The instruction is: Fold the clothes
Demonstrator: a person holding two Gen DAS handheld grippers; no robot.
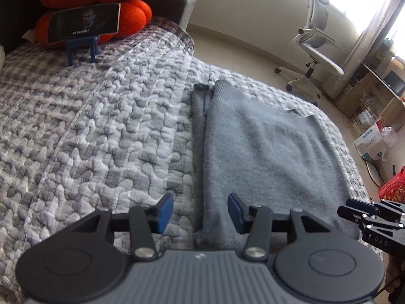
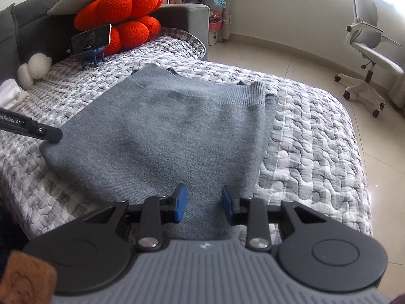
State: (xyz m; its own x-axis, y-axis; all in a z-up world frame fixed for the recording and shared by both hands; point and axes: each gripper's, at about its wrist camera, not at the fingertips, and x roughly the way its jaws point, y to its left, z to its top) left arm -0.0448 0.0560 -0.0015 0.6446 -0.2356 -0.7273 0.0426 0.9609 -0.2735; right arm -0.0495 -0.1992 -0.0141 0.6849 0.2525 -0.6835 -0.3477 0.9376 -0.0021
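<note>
A grey knitted sweater lies partly folded on the quilted bed cover; it also shows in the right wrist view. My left gripper is open and empty, its blue pads astride the sweater's left folded edge near its near end. My right gripper is open and empty, just above the sweater's near edge. The right gripper shows at the right edge of the left wrist view. A left finger shows at the sweater's left corner in the right wrist view.
Orange cushions and a phone on a blue stand sit at the head of the bed. White plush and folded white cloth lie far left. An office chair stands on the tiled floor. Shelves and bags are at the right.
</note>
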